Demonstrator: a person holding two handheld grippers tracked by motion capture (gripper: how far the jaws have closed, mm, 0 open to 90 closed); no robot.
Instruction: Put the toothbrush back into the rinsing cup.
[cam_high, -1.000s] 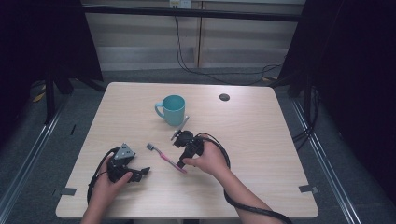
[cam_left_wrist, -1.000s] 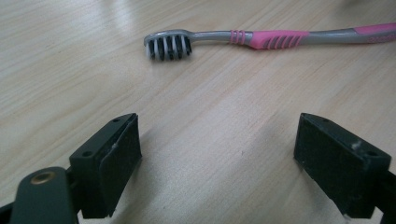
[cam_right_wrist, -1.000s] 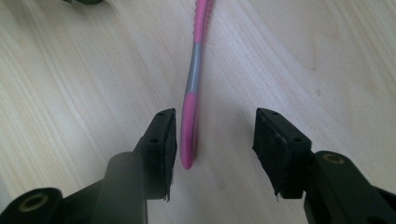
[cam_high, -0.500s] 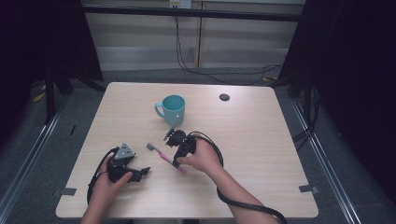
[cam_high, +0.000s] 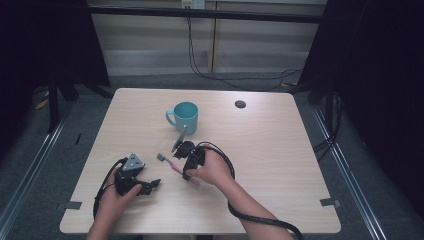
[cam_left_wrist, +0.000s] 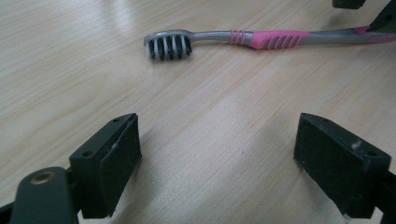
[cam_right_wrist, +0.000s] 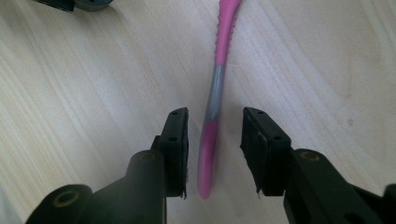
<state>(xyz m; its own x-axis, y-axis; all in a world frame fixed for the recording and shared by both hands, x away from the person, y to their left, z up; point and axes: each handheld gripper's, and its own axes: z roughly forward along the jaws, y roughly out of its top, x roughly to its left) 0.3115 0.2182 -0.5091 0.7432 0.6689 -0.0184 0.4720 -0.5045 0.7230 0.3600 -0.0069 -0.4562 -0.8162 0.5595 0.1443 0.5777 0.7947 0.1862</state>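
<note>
A toothbrush (cam_high: 171, 164) with a pink and grey handle lies flat on the wooden table (cam_high: 280, 150), in front of a teal mug (cam_high: 185, 116). My right gripper (cam_high: 187, 172) reaches down over the handle's end. In the right gripper view the jaws have just been closing and straddle the handle (cam_right_wrist: 217, 88), with a gap still showing on each side, so the right gripper (cam_right_wrist: 215, 116) is open. My left gripper (cam_high: 150, 186) rests low at the table's left front. It (cam_left_wrist: 217, 135) stands wide open with nothing between its jaws, and the bristled head (cam_left_wrist: 168, 45) lies just ahead.
A small dark round disc (cam_high: 240, 104) sits in the tabletop at the back right. Black cables trail from both grippers across the front of the table. Dark floor and rails surround the table.
My right hand and its gripper have shifted slightly left and settled over the toothbrush handle. The left hand and the toothbrush have stayed where they were.
</note>
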